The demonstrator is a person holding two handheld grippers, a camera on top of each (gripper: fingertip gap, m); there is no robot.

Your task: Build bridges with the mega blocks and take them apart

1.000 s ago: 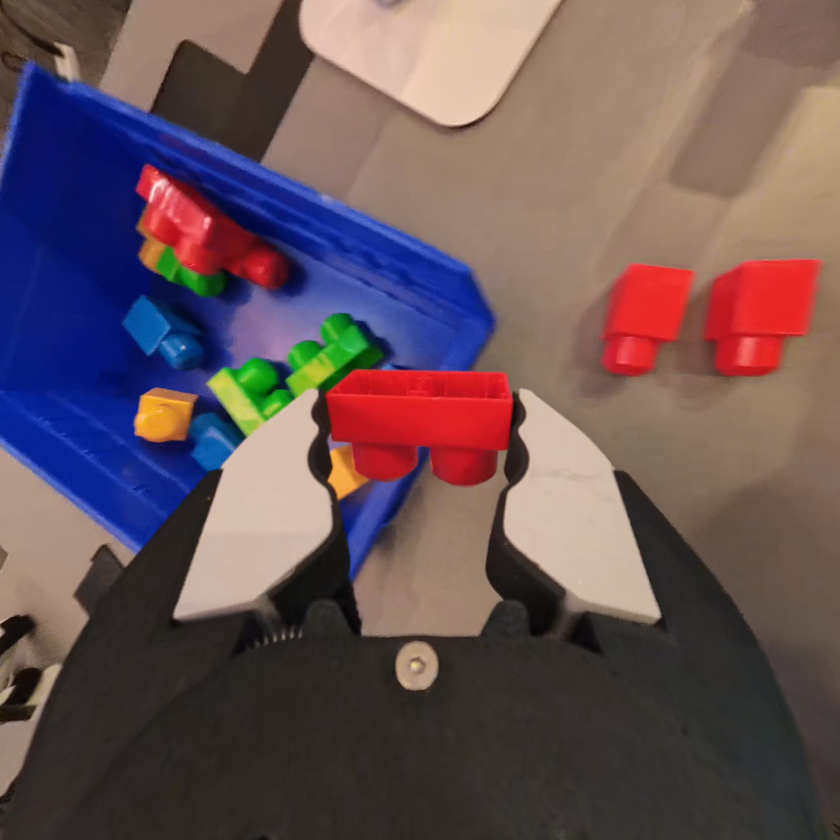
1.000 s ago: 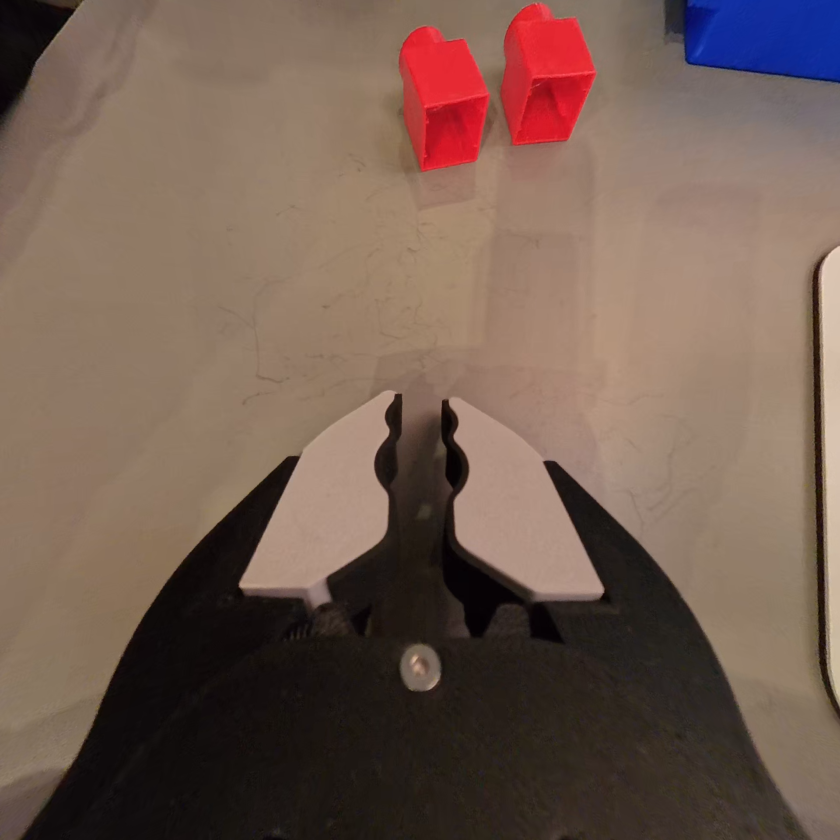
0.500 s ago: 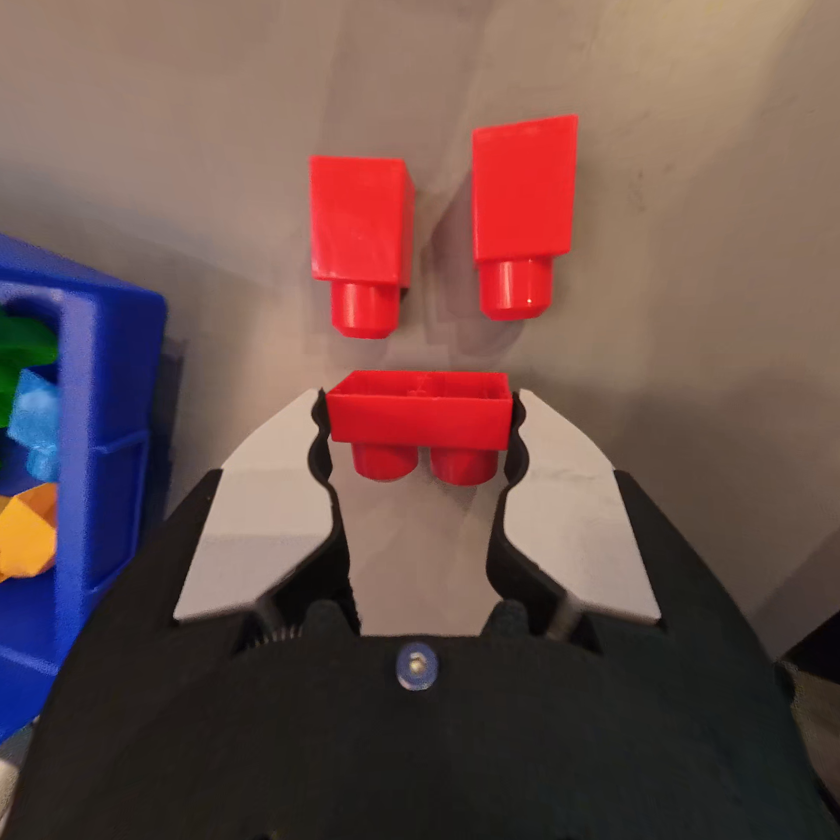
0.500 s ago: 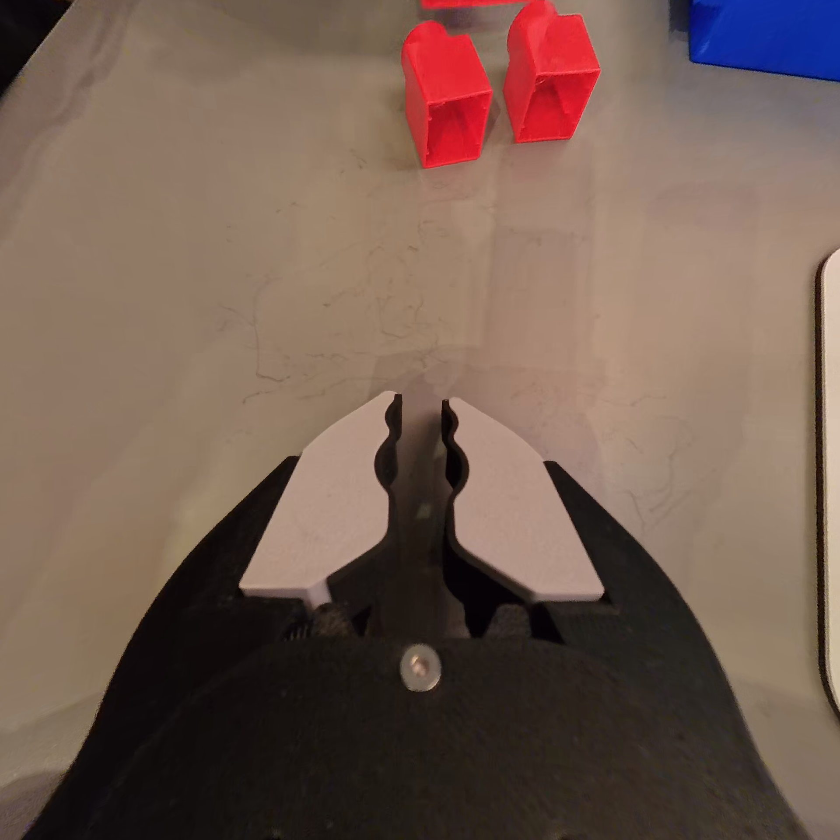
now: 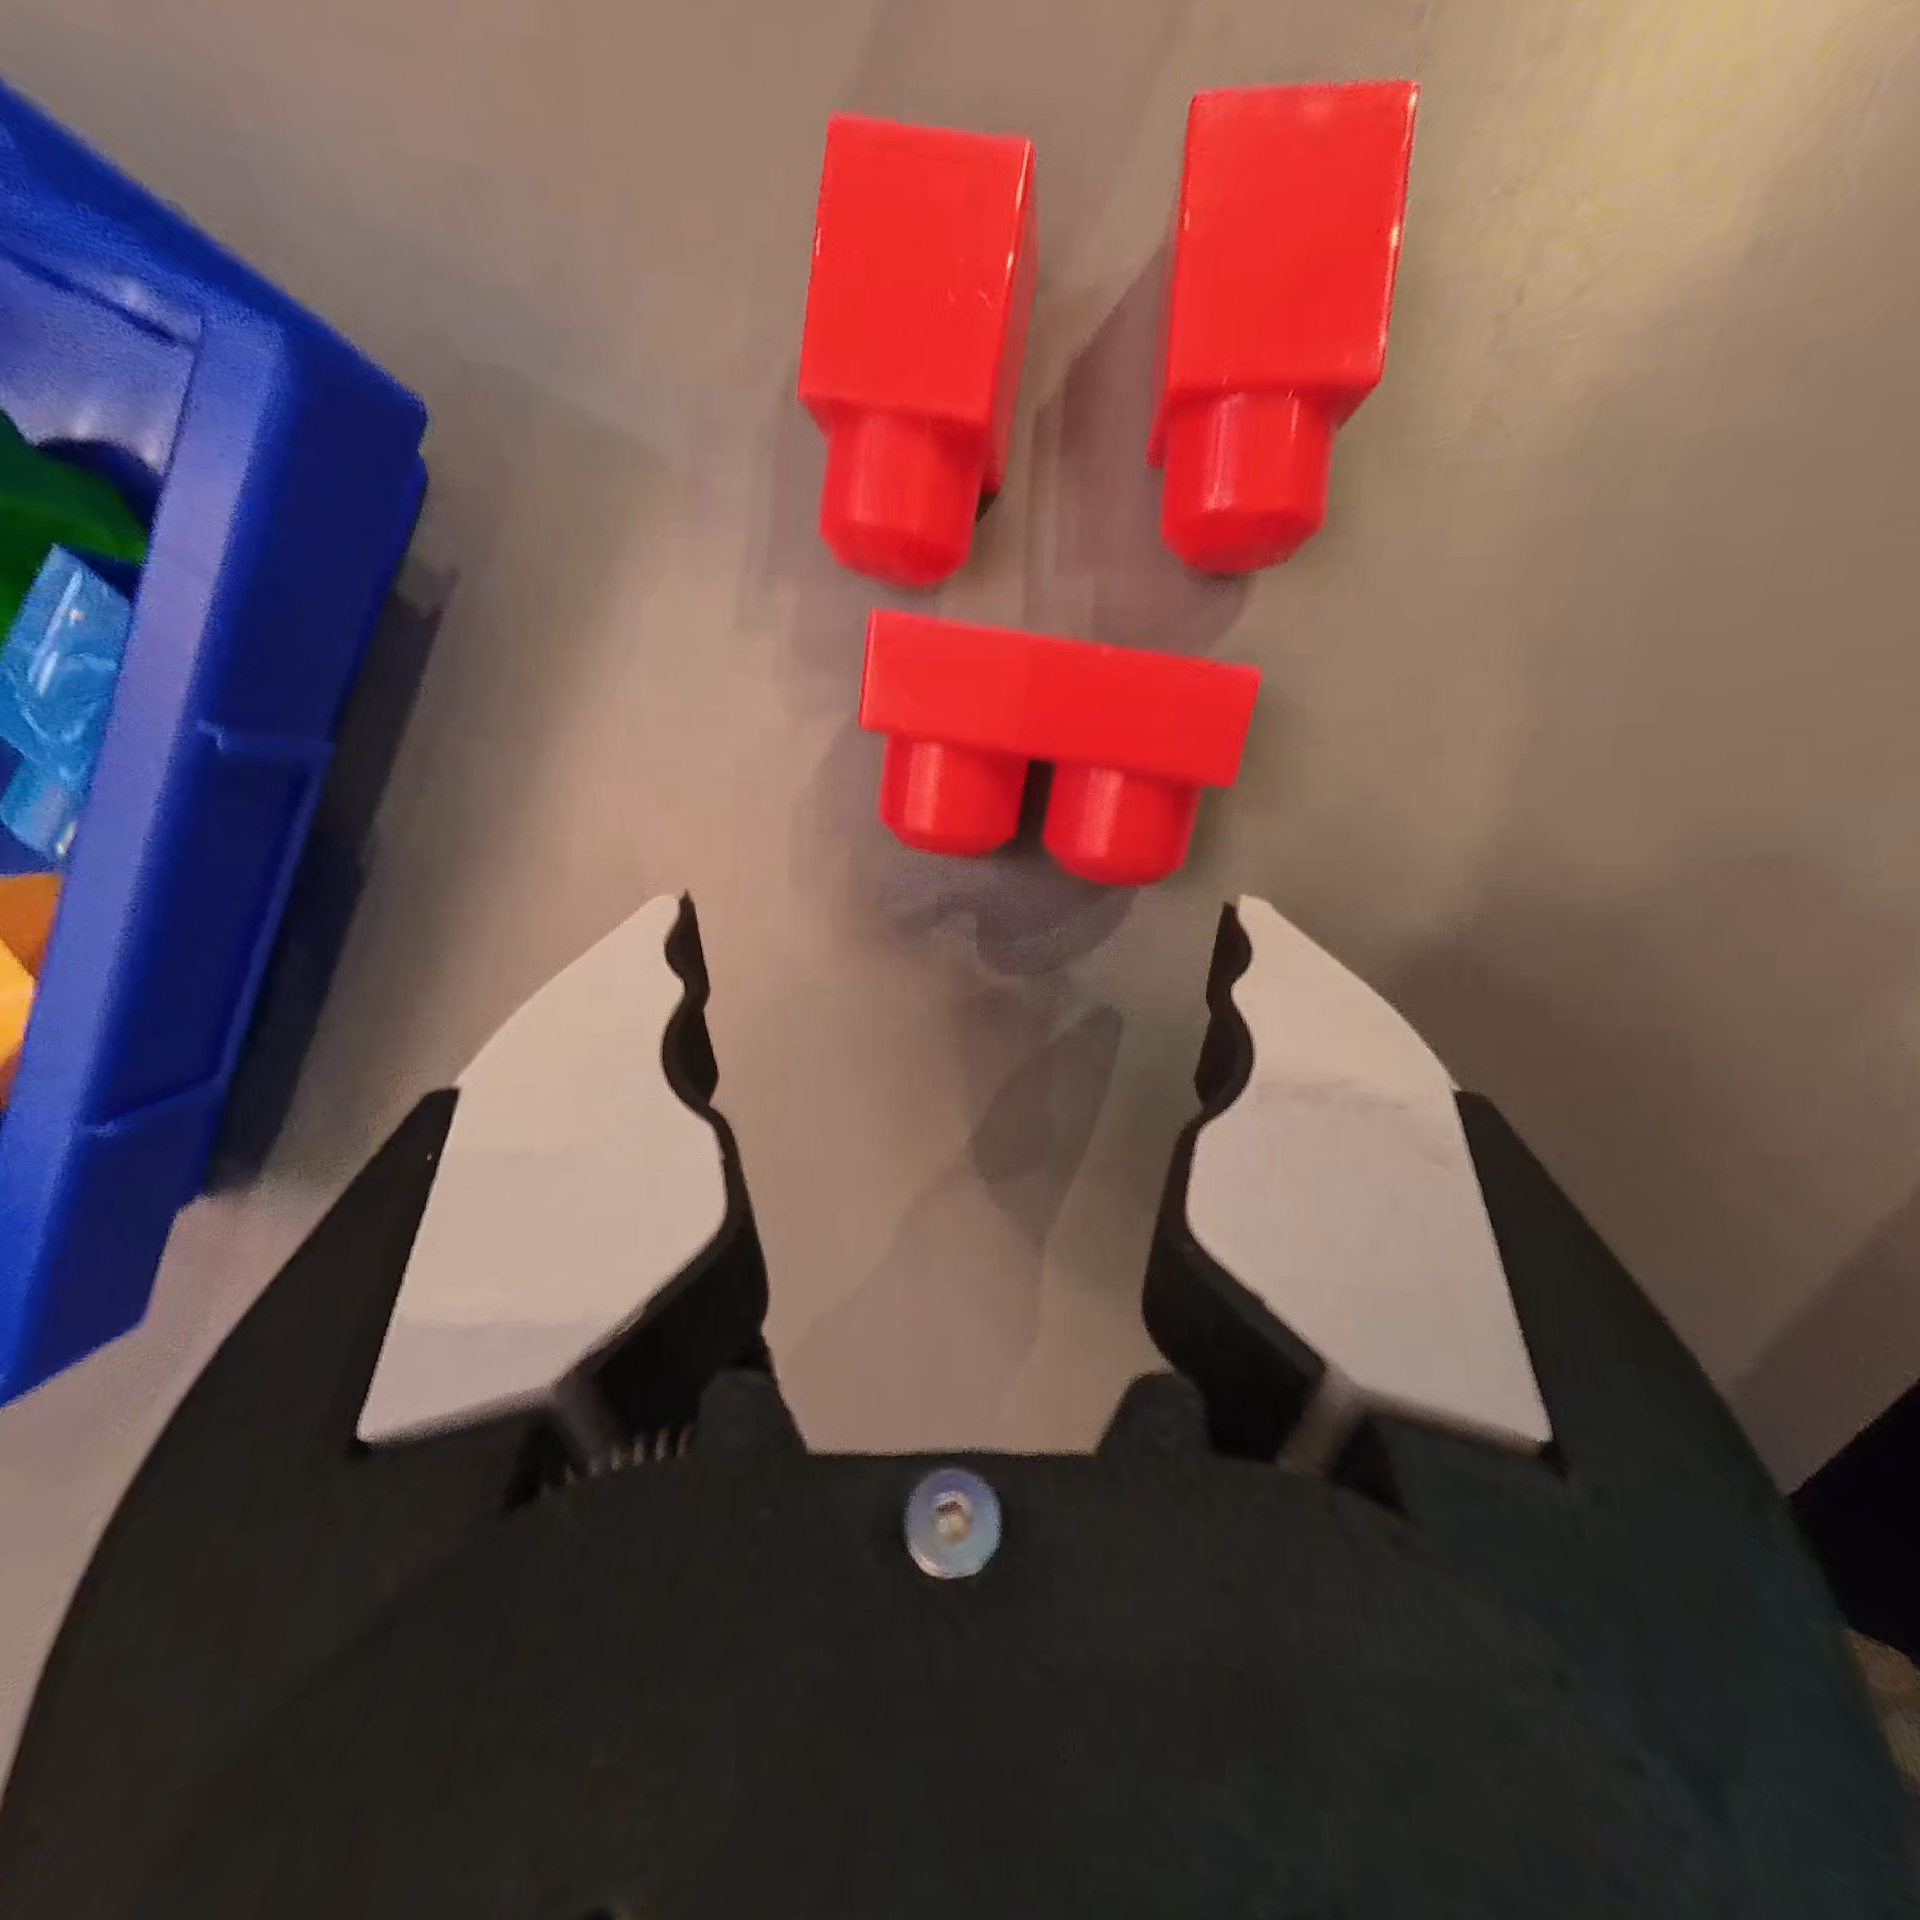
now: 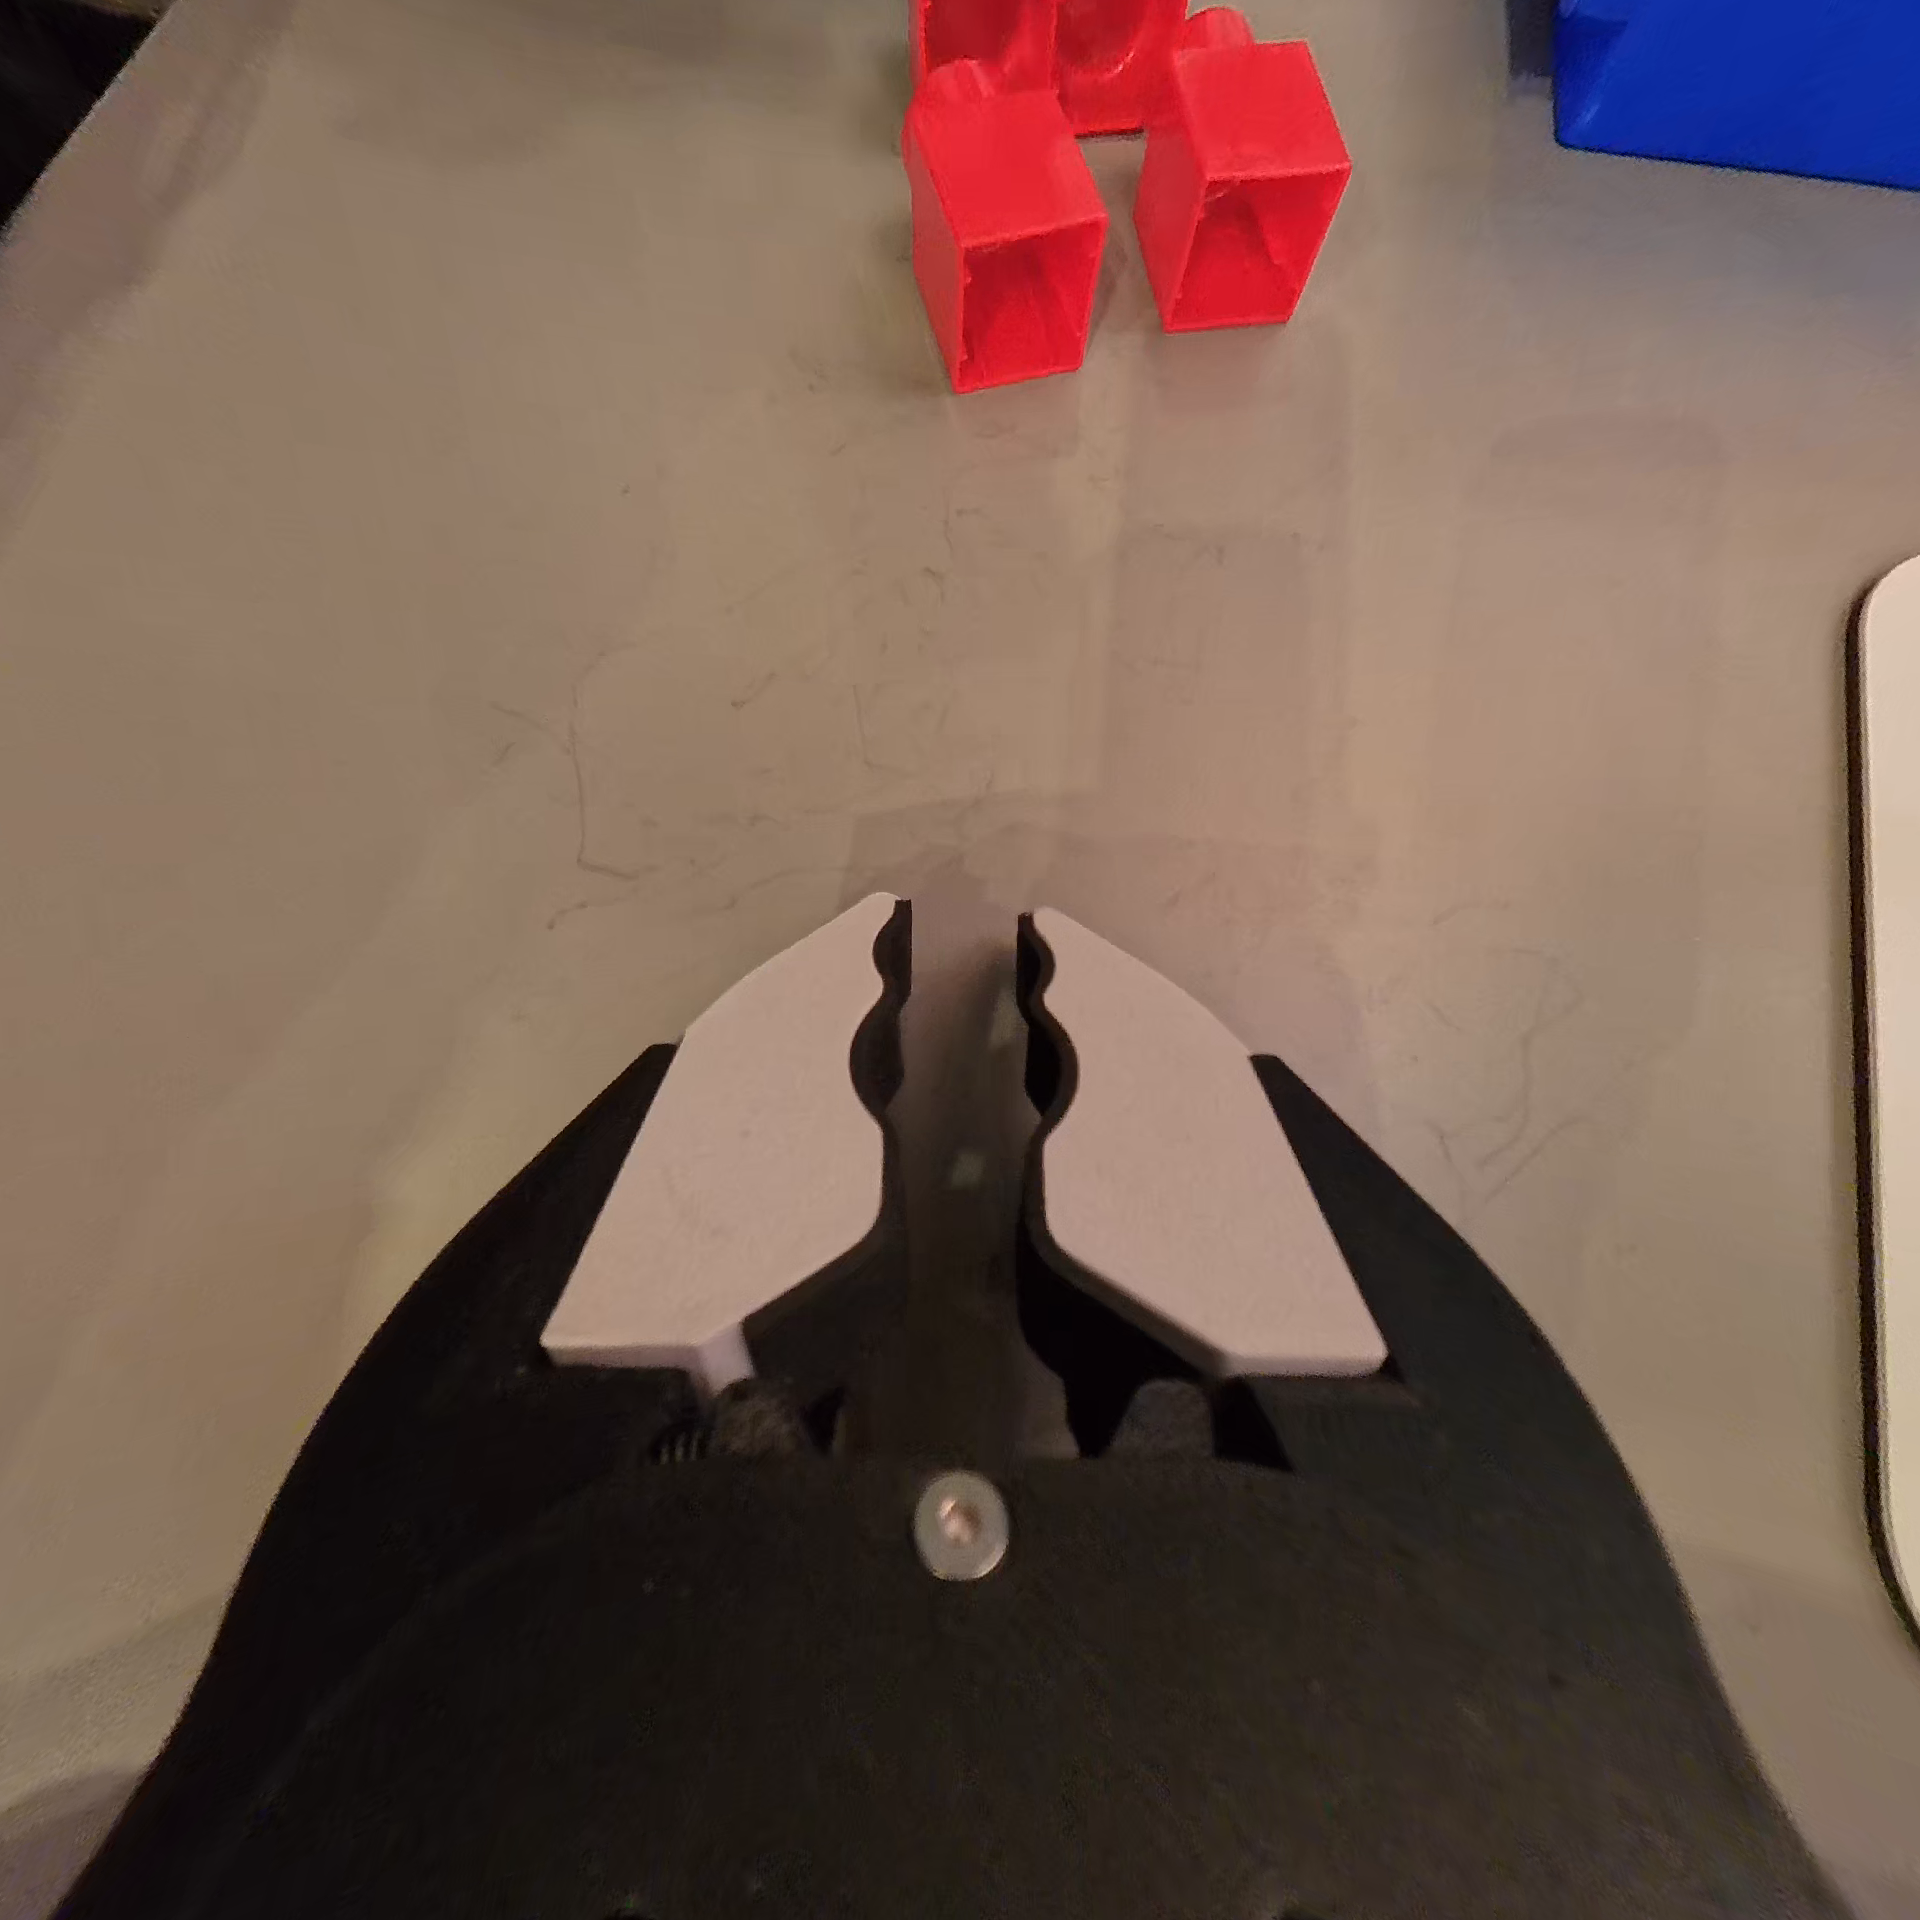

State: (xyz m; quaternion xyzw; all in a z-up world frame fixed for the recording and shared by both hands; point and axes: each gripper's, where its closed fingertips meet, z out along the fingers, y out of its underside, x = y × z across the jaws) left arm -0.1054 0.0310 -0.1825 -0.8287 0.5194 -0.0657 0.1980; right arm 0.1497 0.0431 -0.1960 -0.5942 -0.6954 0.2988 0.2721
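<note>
In the left wrist view, a red two-stud block (image 5: 1055,717) lies on the grey table, studs toward me, just beyond my left gripper (image 5: 956,909), which is wide open and empty. Past it lie two red one-stud blocks, one on the left (image 5: 914,301) and one on the right (image 5: 1283,270), side by side on their sides. In the right wrist view the same two blocks (image 6: 1003,249) (image 6: 1242,192) show their hollow ends, with the two-stud block (image 6: 1101,73) behind them. My right gripper (image 6: 961,914) is far from them, its fingers a narrow gap apart with nothing between.
A blue bin (image 5: 156,790) with several coloured blocks stands left of the red blocks; its corner shows in the right wrist view (image 6: 1735,83). A white board edge (image 6: 1886,1039) lies at the right. Tip to tip, the grippers are about 25 cm apart. The two-stud block (image 6: 1101,73) lies around 5 cm away from my left fingertips.
My left gripper carried the red two-stud block from the bin to the two red blocks, then opened and let it go onto the table and drew back. The right gripper stayed put.
</note>
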